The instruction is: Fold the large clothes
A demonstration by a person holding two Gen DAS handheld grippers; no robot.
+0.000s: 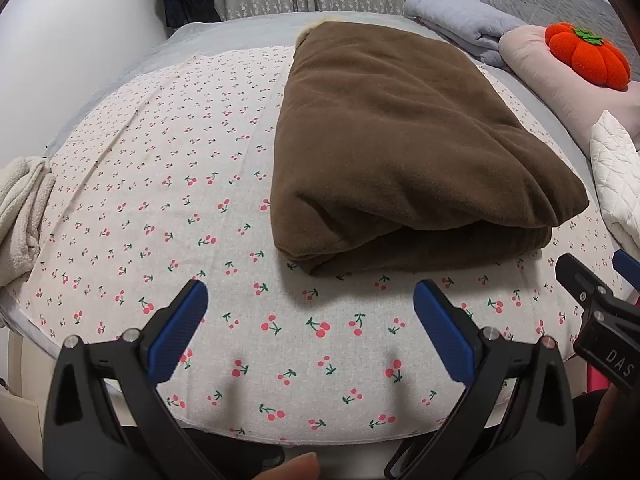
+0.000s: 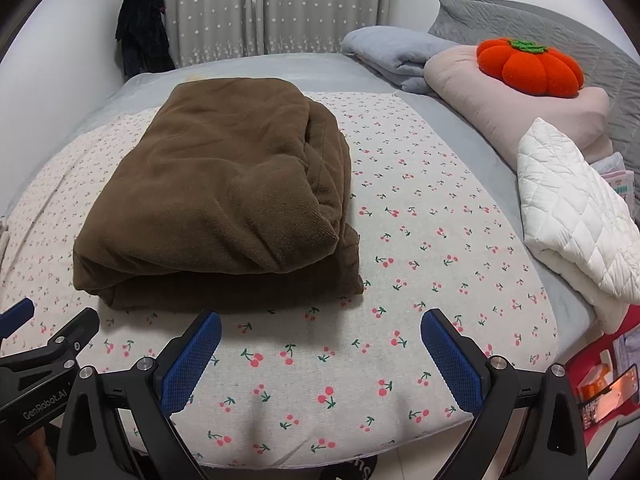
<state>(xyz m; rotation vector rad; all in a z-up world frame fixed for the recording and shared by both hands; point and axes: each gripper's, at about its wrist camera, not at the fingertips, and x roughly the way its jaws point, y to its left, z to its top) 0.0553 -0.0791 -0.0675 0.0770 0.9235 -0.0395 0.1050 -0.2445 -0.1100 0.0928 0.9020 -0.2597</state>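
One brown garment (image 2: 216, 196) lay folded into a thick, layered rectangle on the cherry-print sheet (image 2: 420, 240), its folded edge facing the near end of the bed and its loose layers stacked along its right side. The left gripper (image 1: 310, 312) hovered above the sheet just short of that near edge, jaws spread wide, holding nothing; its blue pads (image 1: 440, 328) pointed at the garment without touching it. The right gripper (image 2: 320, 344) hung alongside at about the same height, equally wide open and empty, aimed past the garment's right corner. A fingertip (image 1: 296, 468) showed at the bottom of the left view. To the right lay one white quilted piece (image 2: 576, 220), one pink pillow (image 2: 500, 104) bearing one orange pumpkin cushion (image 2: 528, 66), and one grey-blue bundle (image 2: 396, 52). At the left edge sat one cream fleece item (image 1: 20, 216).
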